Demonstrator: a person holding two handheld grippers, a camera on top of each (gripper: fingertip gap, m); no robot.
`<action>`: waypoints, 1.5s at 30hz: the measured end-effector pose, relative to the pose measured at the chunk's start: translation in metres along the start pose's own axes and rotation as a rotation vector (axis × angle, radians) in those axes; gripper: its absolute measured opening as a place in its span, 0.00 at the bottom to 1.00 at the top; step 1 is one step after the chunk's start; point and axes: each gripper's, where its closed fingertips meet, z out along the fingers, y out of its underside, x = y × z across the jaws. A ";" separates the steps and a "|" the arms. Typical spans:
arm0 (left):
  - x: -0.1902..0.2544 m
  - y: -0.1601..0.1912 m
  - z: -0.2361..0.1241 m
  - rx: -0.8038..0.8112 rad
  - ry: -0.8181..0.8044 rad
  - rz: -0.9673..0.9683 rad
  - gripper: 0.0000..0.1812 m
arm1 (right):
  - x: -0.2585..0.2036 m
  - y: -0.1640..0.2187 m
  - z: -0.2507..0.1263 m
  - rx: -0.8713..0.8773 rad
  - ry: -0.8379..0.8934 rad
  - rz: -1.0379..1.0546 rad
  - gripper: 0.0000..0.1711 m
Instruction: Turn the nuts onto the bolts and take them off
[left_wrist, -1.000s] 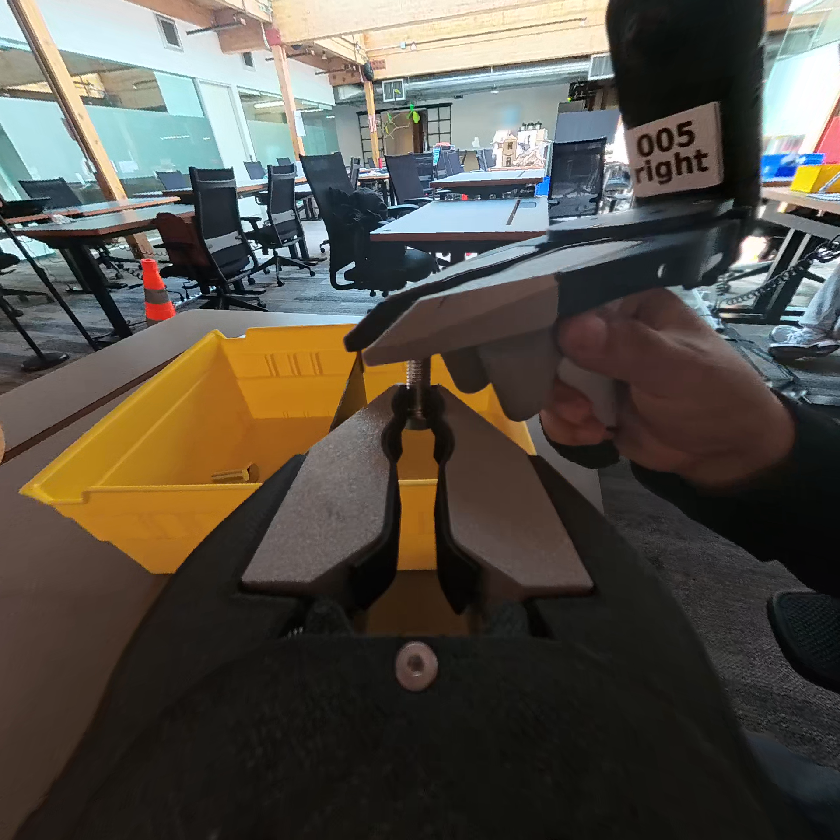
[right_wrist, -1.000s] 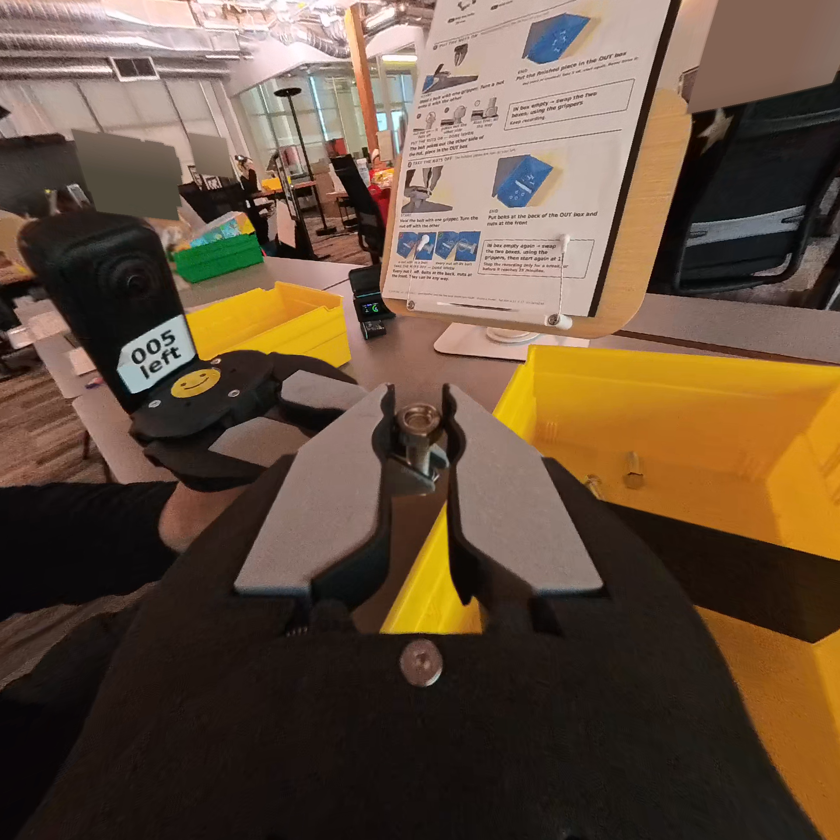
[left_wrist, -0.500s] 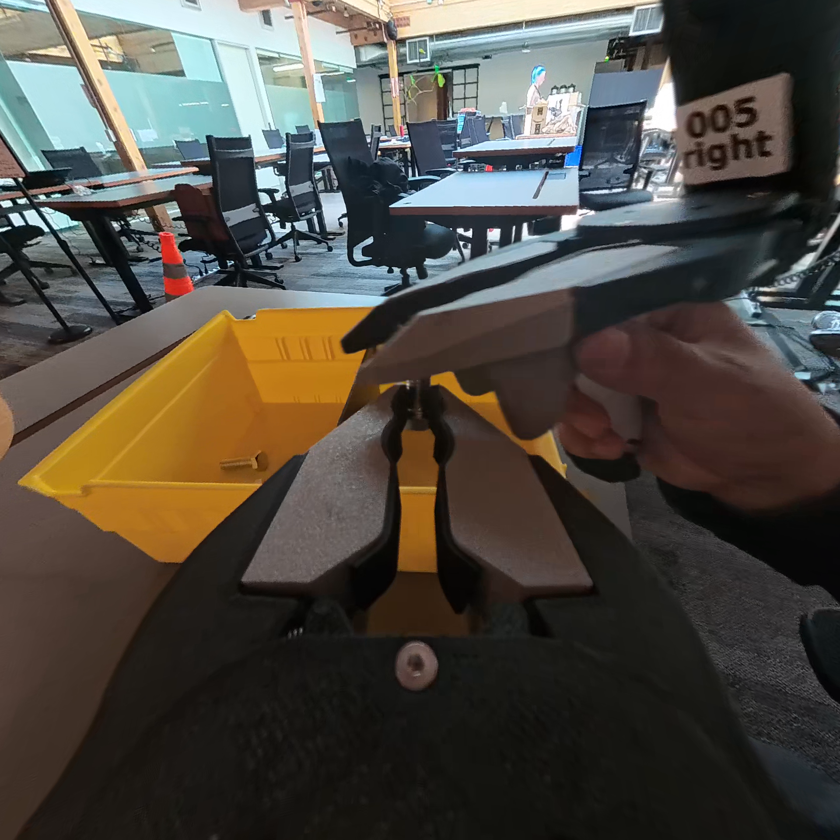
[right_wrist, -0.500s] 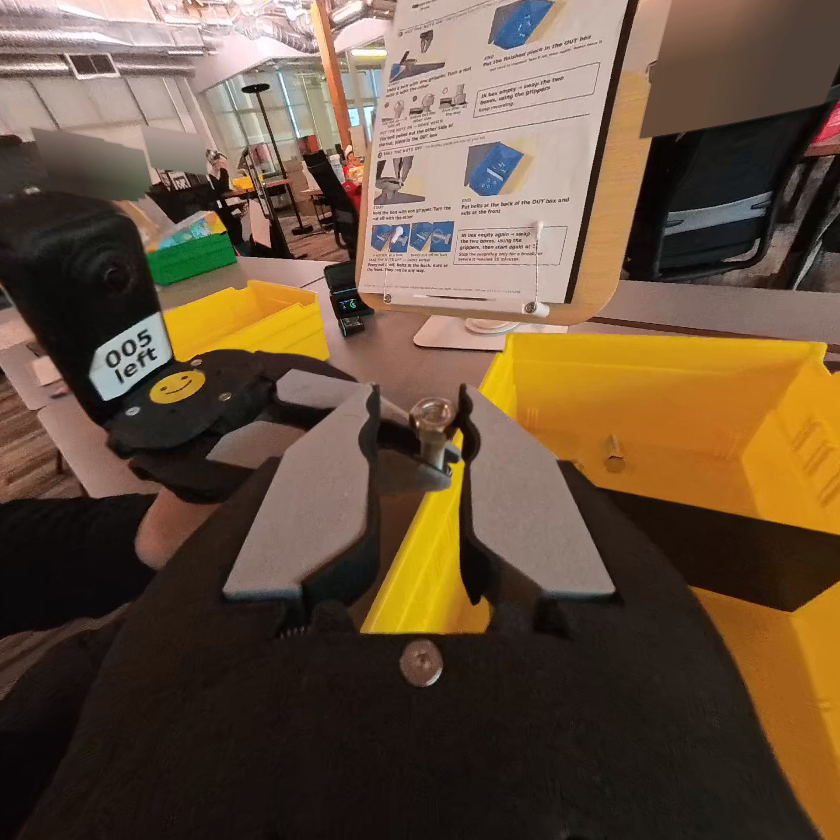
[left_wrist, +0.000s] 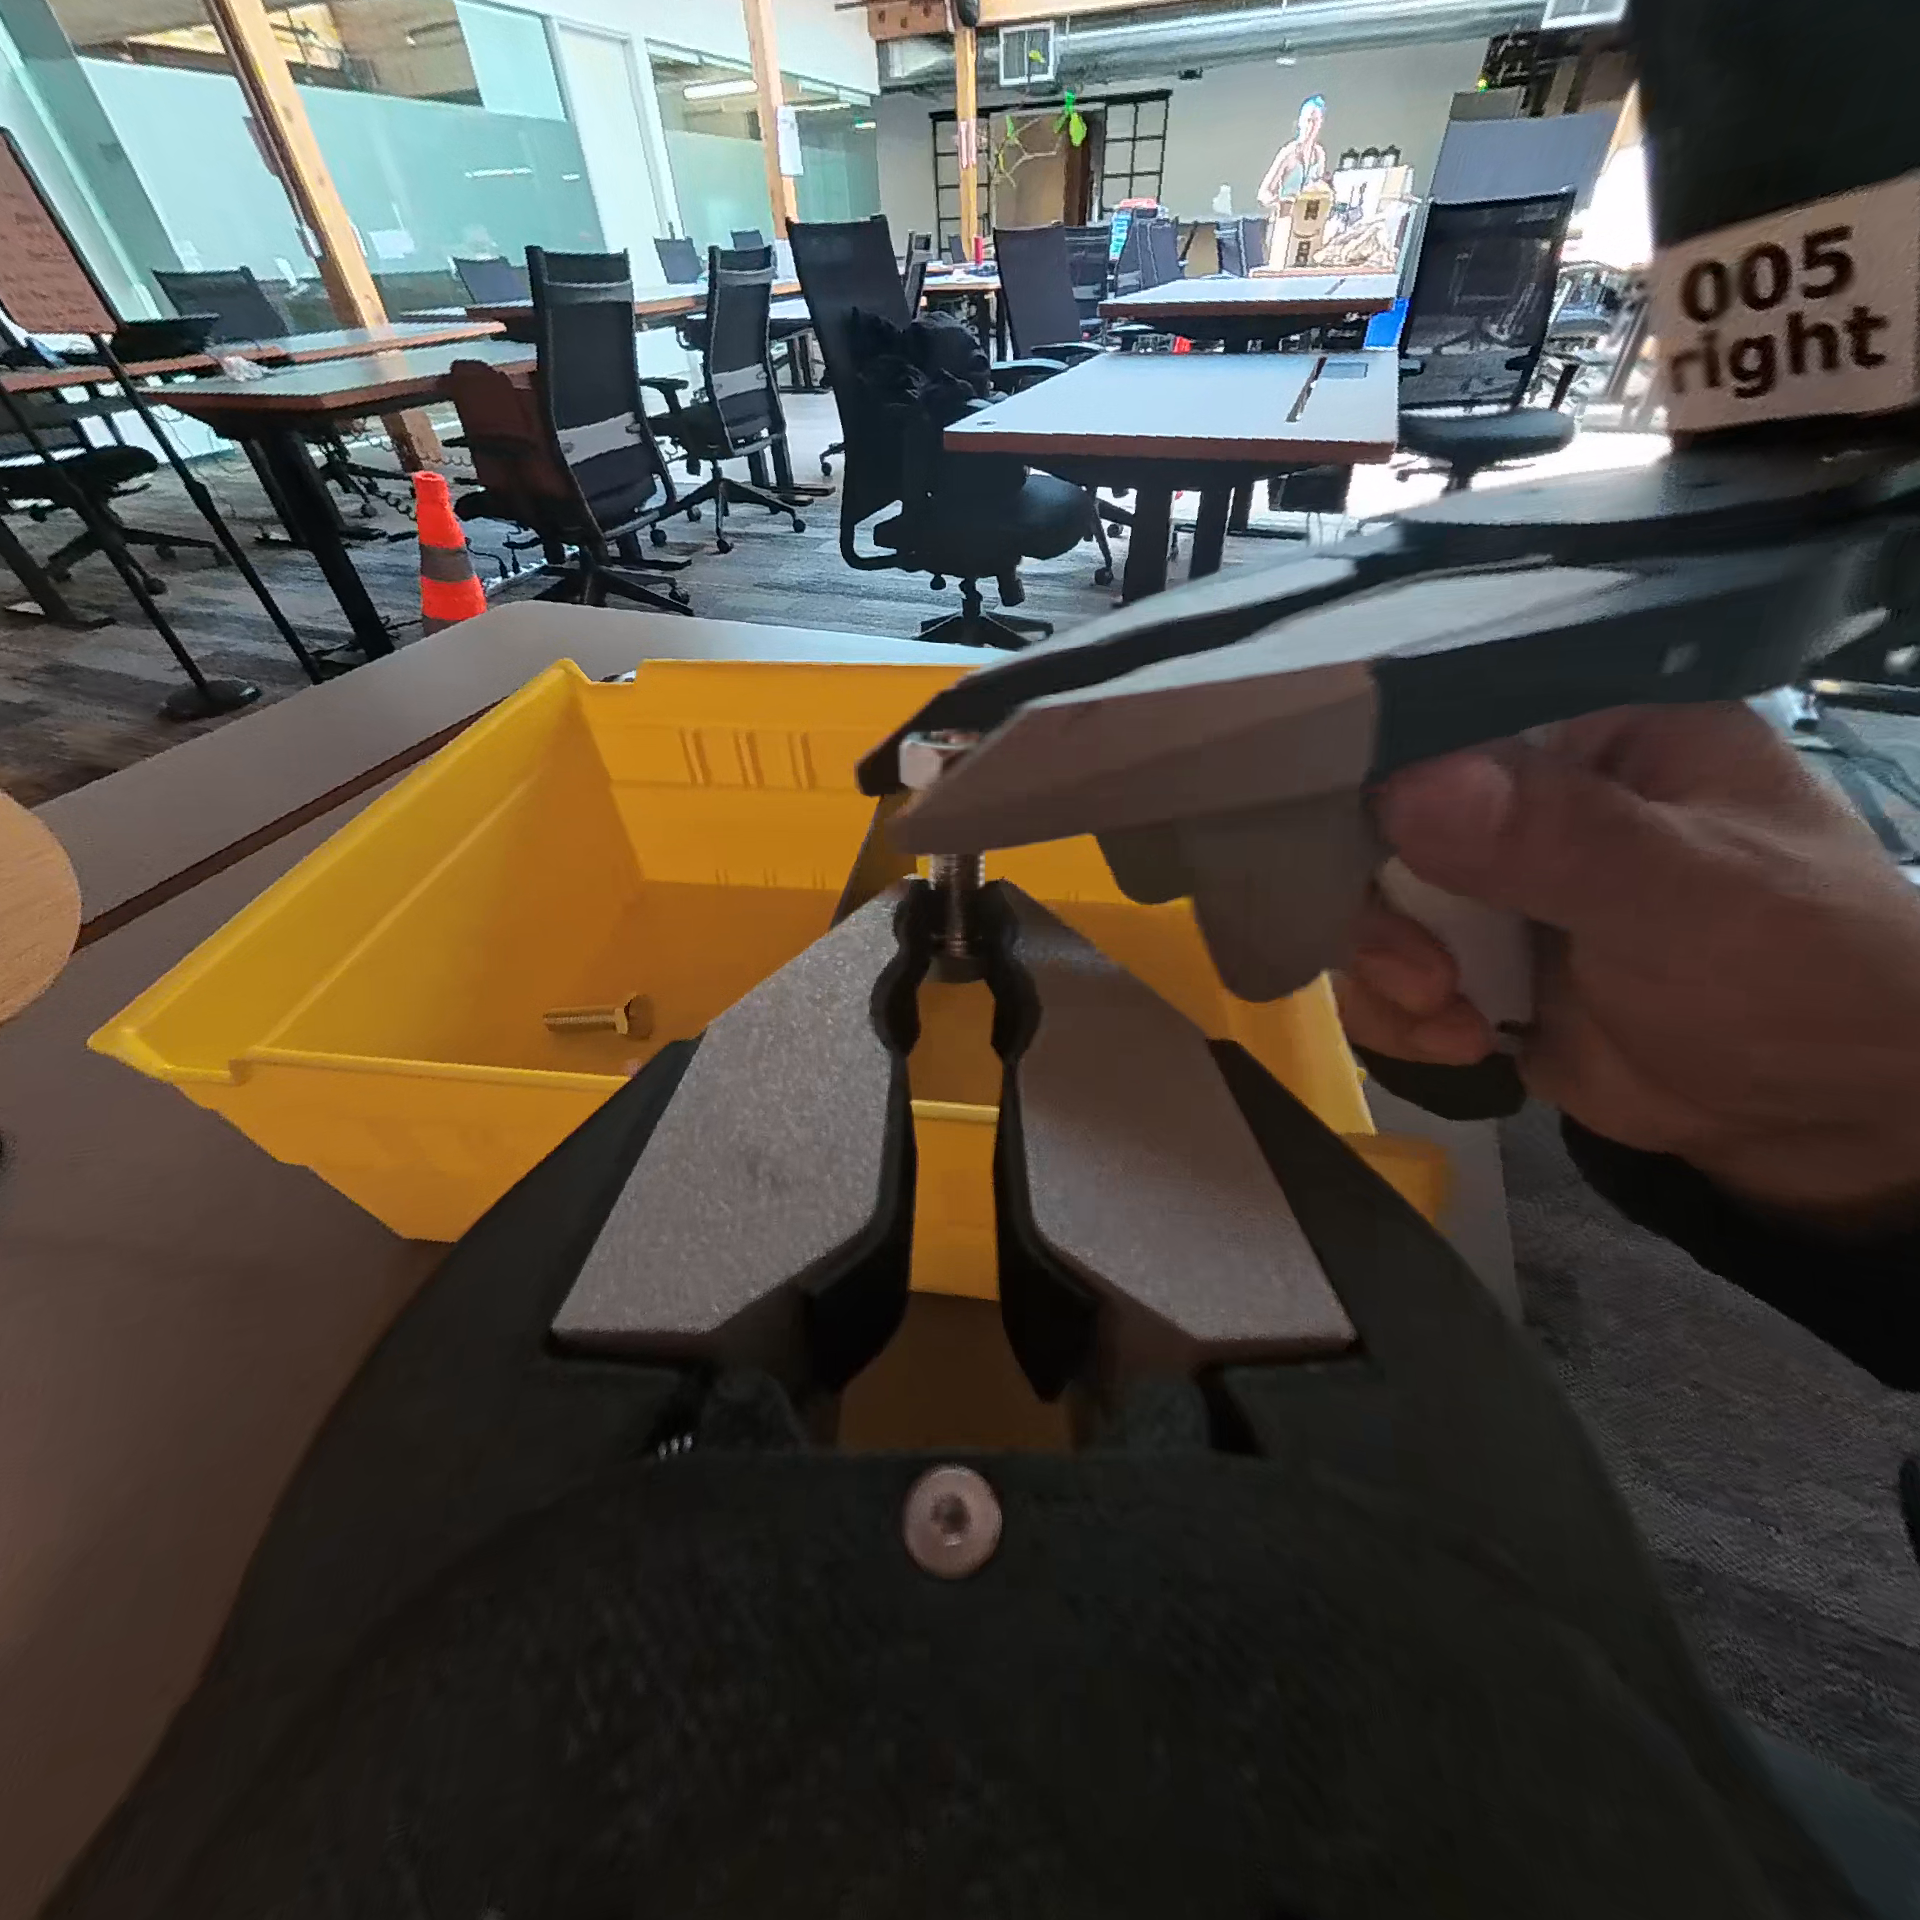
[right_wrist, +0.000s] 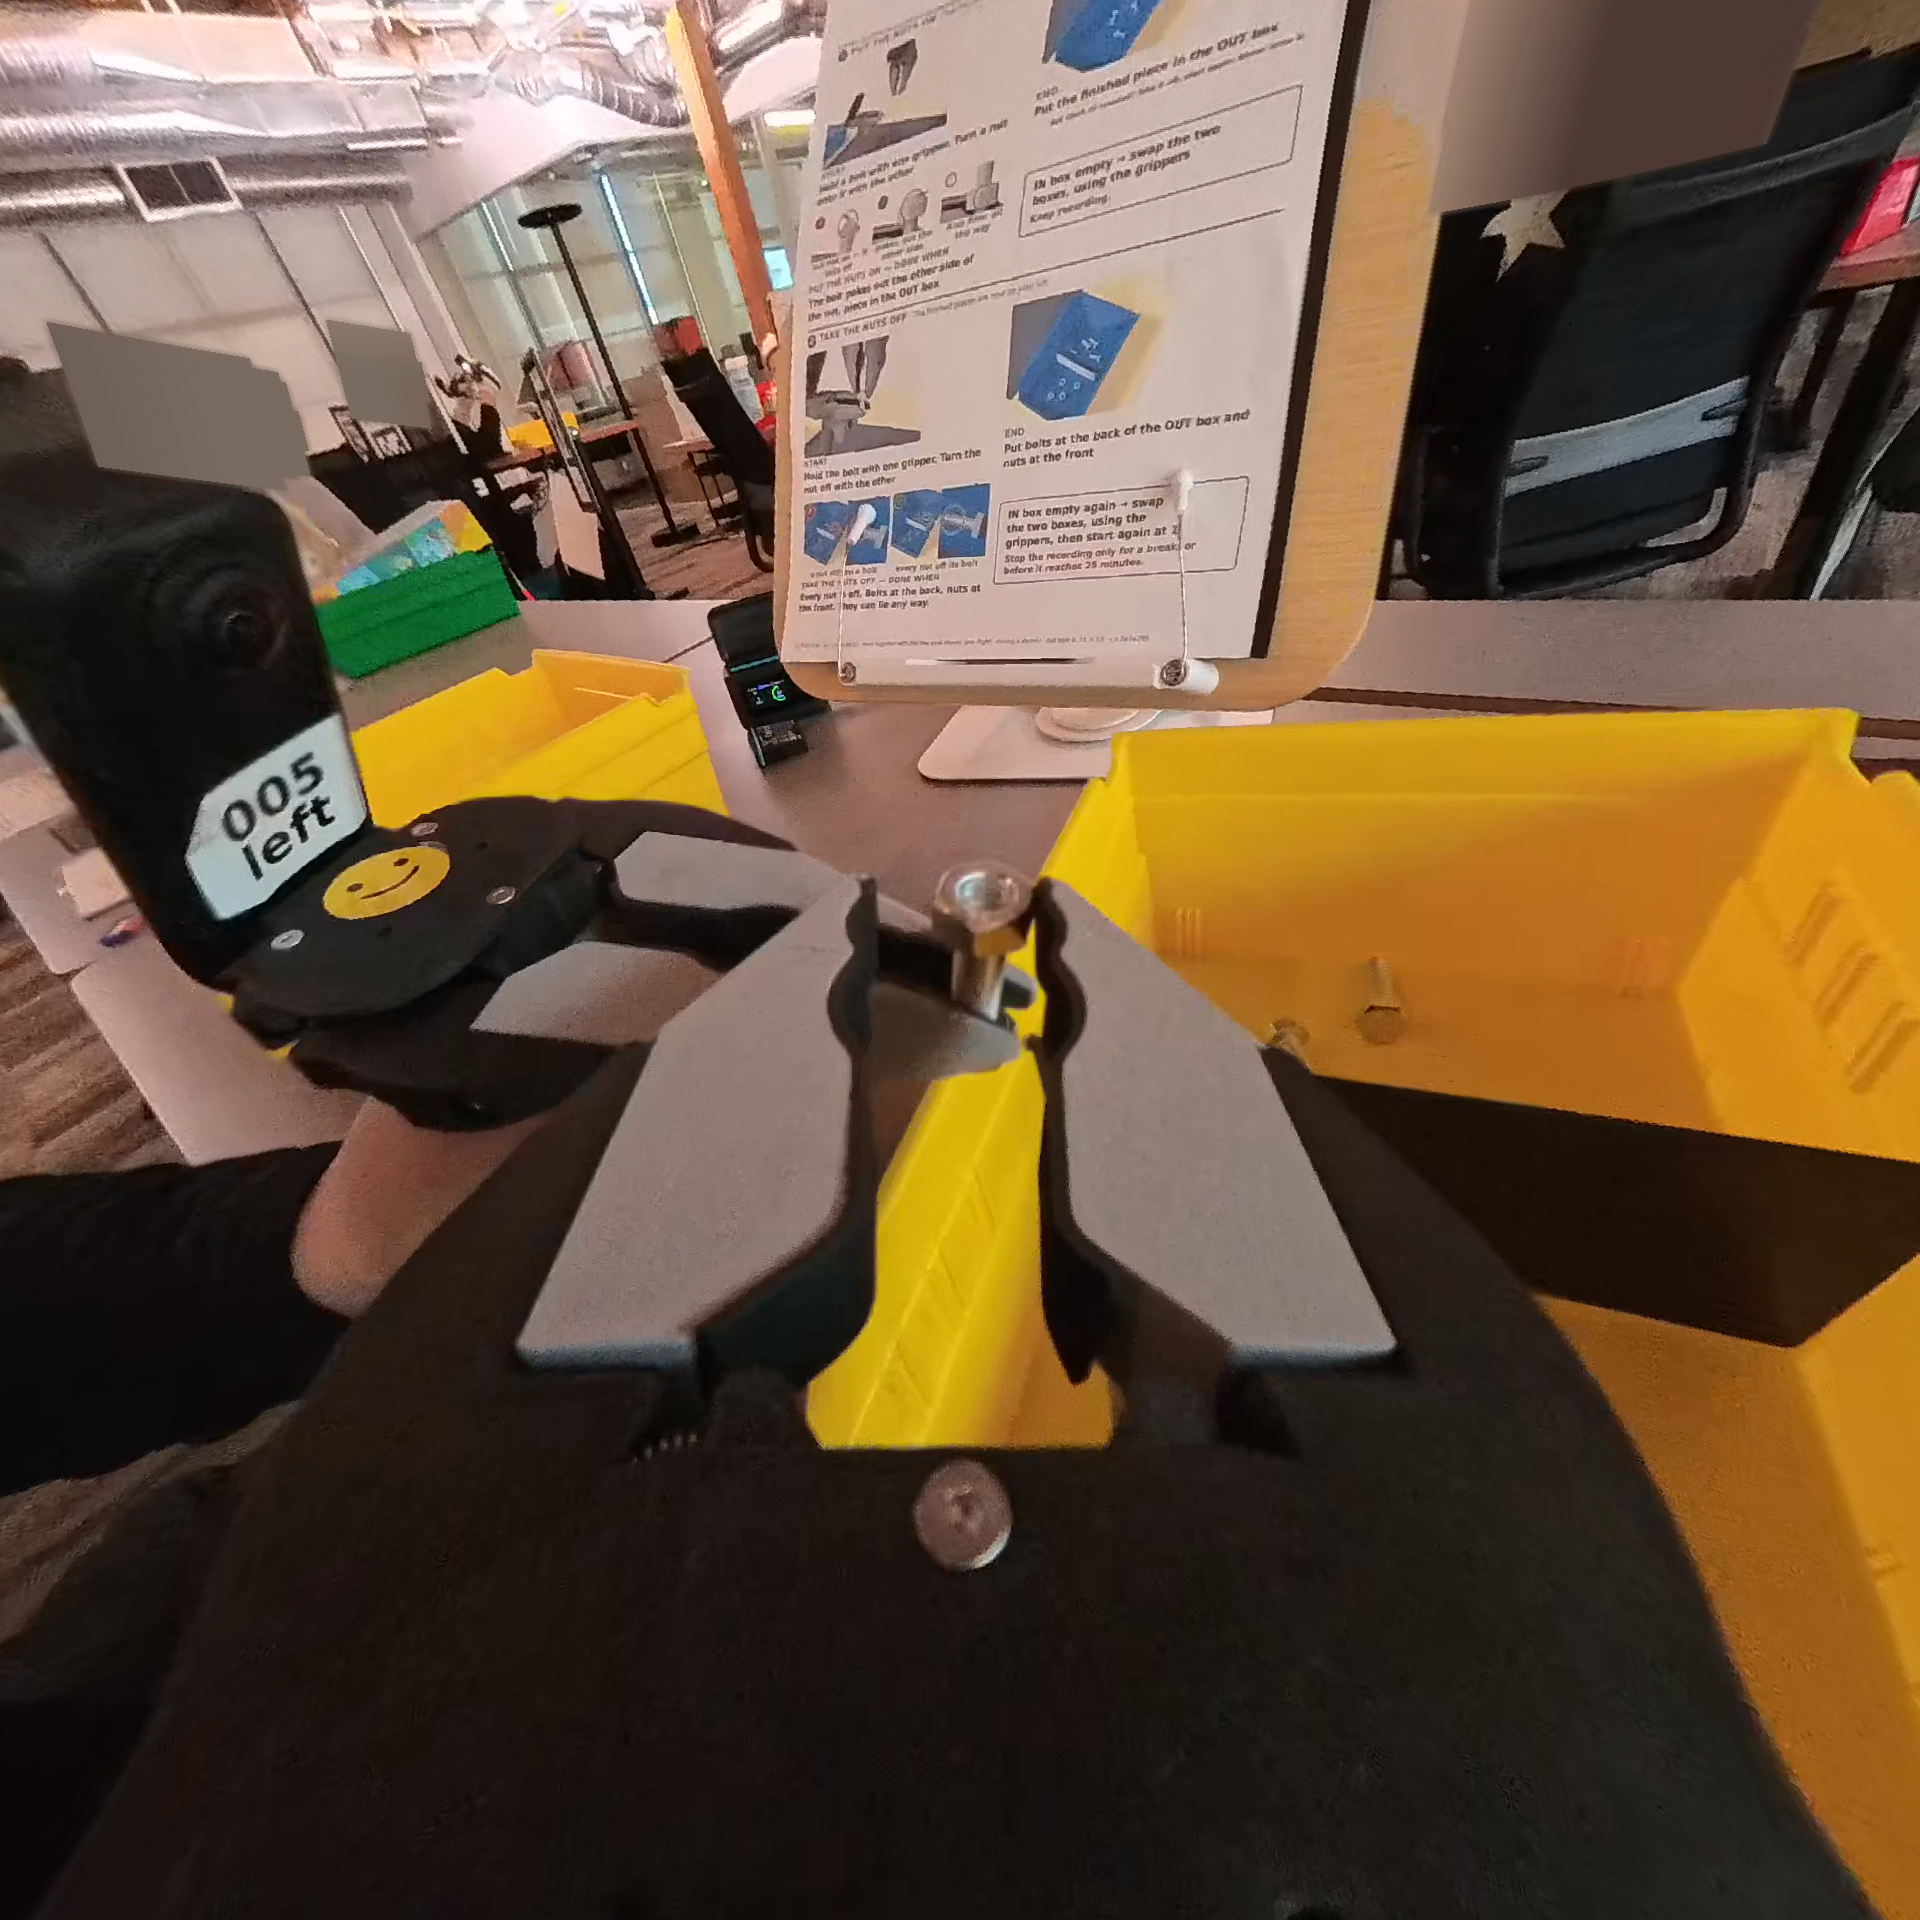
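My left gripper (left_wrist: 951, 935) is shut on a silver bolt (left_wrist: 948, 914) and holds it upright over the near rim of a yellow bin (left_wrist: 416, 1132). A silver nut (right_wrist: 982, 904) sits on the top of the bolt's thread. My right gripper (right_wrist: 954, 904) reaches in from the right at nut height. Its fingers stand slightly apart around the nut: the right finger touches it, and a small gap shows on the left side. In the left wrist view the right gripper (left_wrist: 914, 774) lies level above my left fingers, with the nut (left_wrist: 930, 748) at its tip.
A loose bolt (left_wrist: 597, 1018) lies in the yellow bin. In the right wrist view the bin (right_wrist: 1455, 831) holds two bolts (right_wrist: 1377, 997) and a black divider (right_wrist: 1662, 1195). Behind stand a second yellow bin (right_wrist: 540, 727), an instruction sheet on a stand (right_wrist: 1039, 364) and a small device (right_wrist: 769, 696). My left and right fingertips are right by each other.
My right gripper was shut on the nut a second ago and has since let go, its fingers spread around it. My left gripper has kept hold of the bolt.
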 end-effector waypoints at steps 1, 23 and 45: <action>0.003 -0.001 -0.001 0.002 0.003 0.011 0.03 | -0.001 -0.002 0.003 -0.002 -0.005 -0.006 0.15; -0.003 -0.010 -0.013 0.049 0.003 -0.019 0.03 | -0.023 -0.003 -0.009 -0.011 0.054 -0.051 0.19; -0.019 -0.007 -0.036 0.030 0.022 0.032 0.03 | 0.052 0.066 -0.029 -0.488 0.148 -0.041 0.13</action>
